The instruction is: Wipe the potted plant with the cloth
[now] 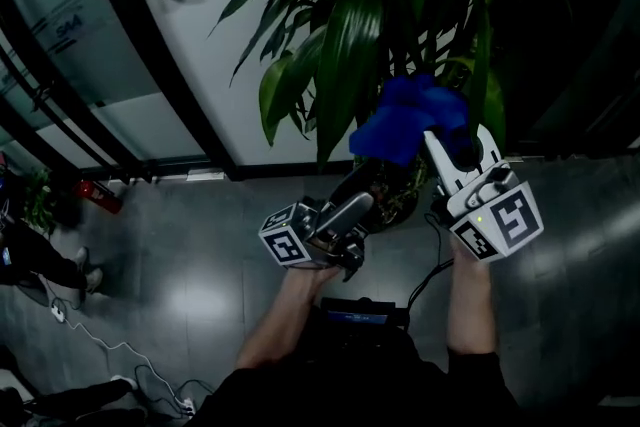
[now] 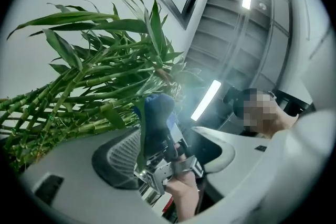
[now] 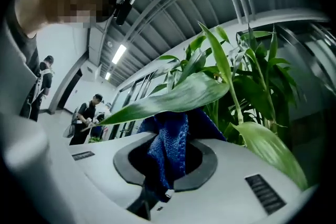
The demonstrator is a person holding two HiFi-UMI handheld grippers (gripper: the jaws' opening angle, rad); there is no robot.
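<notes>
The potted plant [image 1: 350, 45] fills the upper view, the right gripper [image 1: 462, 155] up among its lower leaves with fingers clamped on the blue cloth [image 1: 410, 120] bunched against those leaves, and the left gripper [image 1: 350, 205] just beneath the foliage, fingers spread wide, gripping nothing.

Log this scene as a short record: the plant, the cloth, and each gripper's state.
Plant: potted plant, long green leaves, ahead of both grippers
Cloth: blue cloth, bunched, up among the leaves
Right: right gripper, fingers shut on the blue cloth
Left: left gripper, fingers apart, gripping nothing, to the left of the right gripper in the head view
</notes>
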